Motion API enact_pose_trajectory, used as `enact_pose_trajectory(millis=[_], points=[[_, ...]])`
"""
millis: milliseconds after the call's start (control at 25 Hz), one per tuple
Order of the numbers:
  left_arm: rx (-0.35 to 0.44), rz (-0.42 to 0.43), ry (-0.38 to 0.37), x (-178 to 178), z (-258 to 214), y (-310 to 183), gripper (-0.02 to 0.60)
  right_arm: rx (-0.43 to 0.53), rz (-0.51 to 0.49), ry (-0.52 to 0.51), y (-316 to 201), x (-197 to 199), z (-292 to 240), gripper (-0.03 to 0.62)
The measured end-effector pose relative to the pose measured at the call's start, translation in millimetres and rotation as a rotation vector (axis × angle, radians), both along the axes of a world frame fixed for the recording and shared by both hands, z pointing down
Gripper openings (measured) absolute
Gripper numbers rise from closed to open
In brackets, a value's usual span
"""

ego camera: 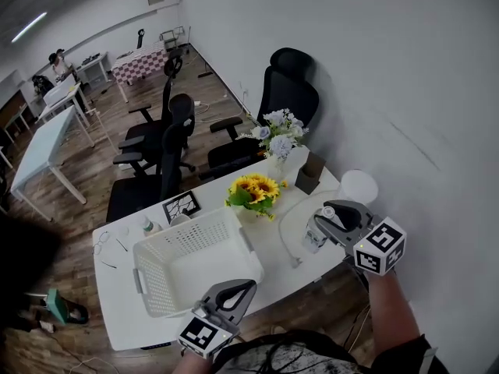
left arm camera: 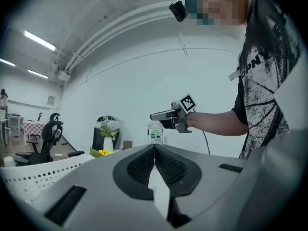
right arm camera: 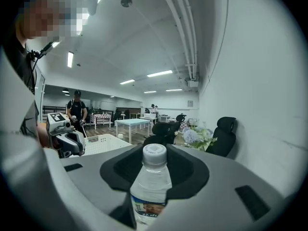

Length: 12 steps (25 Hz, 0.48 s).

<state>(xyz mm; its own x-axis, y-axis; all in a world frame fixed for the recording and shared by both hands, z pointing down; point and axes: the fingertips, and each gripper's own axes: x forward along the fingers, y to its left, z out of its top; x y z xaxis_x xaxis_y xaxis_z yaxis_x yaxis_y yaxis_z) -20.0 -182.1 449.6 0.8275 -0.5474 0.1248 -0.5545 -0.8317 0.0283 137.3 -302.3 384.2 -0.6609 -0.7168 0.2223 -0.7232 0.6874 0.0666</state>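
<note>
The right gripper (ego camera: 320,223) is holding a water bottle (right arm camera: 151,183) tight. The left gripper (ego camera: 238,290) is hanging closed and empty beside the white basket (ego camera: 162,249).

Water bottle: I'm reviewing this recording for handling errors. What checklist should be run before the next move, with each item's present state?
1. Water bottle between the jaws of the right hand-held gripper: ok.
2. Bottle upright, cap on: ok.
3. Bottle lifted off the table: cannot tell.
4. Left hand-held gripper shut and holding nothing: ok.
5. White basket open side up on the table: ok.
</note>
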Motion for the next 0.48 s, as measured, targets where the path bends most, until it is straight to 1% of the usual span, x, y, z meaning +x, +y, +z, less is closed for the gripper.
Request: enact_pose_trajectory(millis=[200, 320, 480], points=[[0.015, 0.02, -0.027, 28, 1, -4, 0.011, -0.033, 0.004, -0.007, 1, 19, 26, 0.161], [0.001, 0.007, -0.019, 41, 5, -5, 0.011, -0.045, 0.0, -0.008, 2, 29, 42, 0.161], [-0.015, -0.013, -0.004, 50, 12, -9, 0.011, -0.05, -0.001, -0.022, 0, 35, 65, 0.161]])
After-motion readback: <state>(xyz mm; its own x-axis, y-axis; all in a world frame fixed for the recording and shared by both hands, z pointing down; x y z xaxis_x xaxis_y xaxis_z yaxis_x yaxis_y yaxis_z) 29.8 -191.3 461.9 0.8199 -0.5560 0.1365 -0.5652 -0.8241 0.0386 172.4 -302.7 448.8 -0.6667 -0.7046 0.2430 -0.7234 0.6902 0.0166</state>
